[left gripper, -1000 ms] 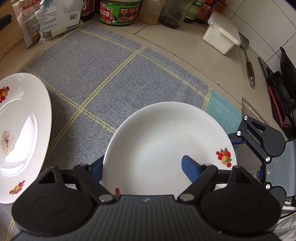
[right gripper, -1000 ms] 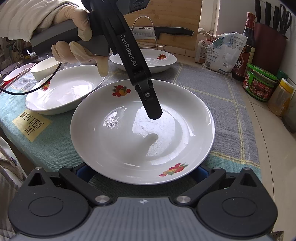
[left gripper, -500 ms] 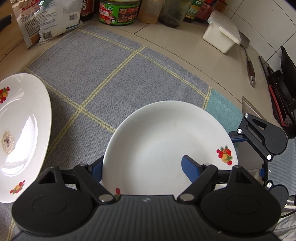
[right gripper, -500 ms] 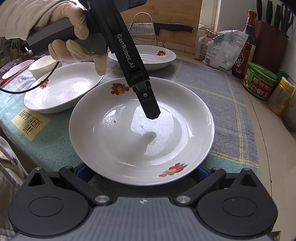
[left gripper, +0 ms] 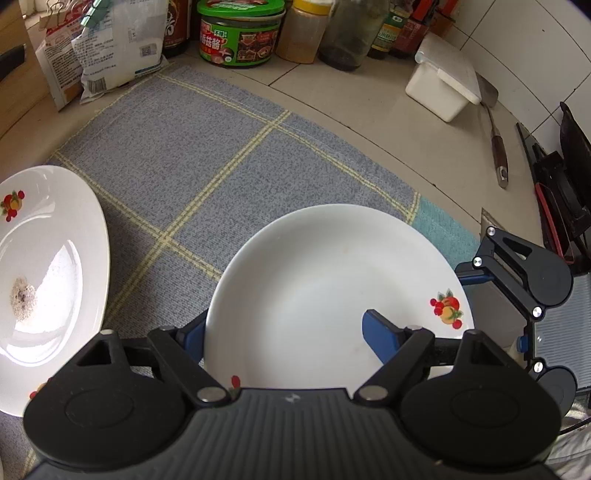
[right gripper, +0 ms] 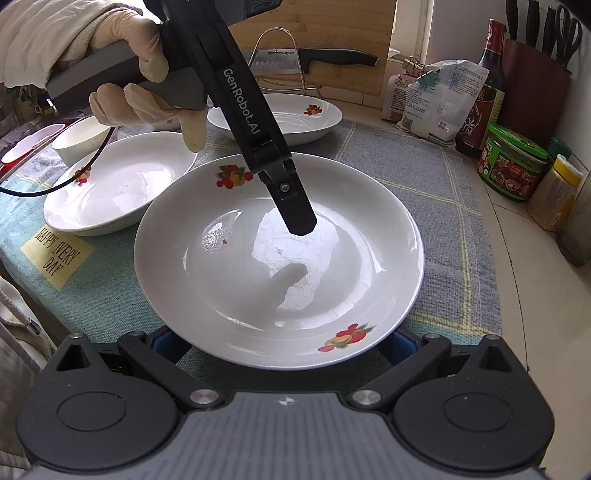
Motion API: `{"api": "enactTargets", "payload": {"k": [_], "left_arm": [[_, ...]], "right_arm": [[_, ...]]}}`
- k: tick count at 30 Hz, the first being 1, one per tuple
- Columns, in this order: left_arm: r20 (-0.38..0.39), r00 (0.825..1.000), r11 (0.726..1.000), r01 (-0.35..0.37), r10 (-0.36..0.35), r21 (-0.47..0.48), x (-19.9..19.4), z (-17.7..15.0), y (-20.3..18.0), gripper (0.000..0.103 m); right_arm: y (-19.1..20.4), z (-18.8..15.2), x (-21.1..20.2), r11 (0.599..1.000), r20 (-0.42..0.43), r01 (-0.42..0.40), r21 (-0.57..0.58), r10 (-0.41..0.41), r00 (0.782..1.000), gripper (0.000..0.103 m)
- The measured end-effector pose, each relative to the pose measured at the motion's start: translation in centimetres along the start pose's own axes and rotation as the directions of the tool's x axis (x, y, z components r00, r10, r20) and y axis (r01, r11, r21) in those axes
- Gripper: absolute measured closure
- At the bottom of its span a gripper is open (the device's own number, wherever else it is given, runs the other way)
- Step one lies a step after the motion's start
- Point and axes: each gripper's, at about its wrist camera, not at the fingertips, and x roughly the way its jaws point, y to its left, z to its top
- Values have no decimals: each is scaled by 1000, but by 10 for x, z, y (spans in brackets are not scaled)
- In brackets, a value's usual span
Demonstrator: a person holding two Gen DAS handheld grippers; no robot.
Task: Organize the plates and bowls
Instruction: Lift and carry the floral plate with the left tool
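A white plate with fruit prints (left gripper: 325, 291) (right gripper: 280, 258) sits low over the grey checked mat. My left gripper (left gripper: 291, 332) is shut on its rim: one finger (right gripper: 291, 199) lies inside the dish, the other is hidden under it. My right gripper (right gripper: 280, 339) is open, its blue fingertips spread under the plate's near rim. A second plate (left gripper: 44, 280) (right gripper: 280, 116) lies on the mat's far side. A third plate (right gripper: 118, 184) and a small white bowl (right gripper: 79, 138) stand at the left in the right wrist view.
Jars, bottles and bags (left gripper: 240, 33) line the counter's back edge. A white box (left gripper: 443, 81) and a spatula (left gripper: 495, 140) lie at the right. A knife rack (right gripper: 295, 61) and a knife block (right gripper: 535, 74) stand behind the plates.
The held plate has shifted slightly toward the other plates and sits a little higher in the right wrist view. Both grippers keep their hold and spread.
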Motion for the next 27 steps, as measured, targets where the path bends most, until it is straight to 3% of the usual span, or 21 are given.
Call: {"api": "enactTargets", "payload": {"k": [15,27], "left_arm": [[41,999,1000,-15,14,2,4,43,8,20],[71,997,999,-34,34,-6,29,78,22,20]], "right_arm": [[-33,15,-1,999,14,16,-30,-16,1000,0],[-77,38,20,998,25,20,-56,-19,1000,0]]}}
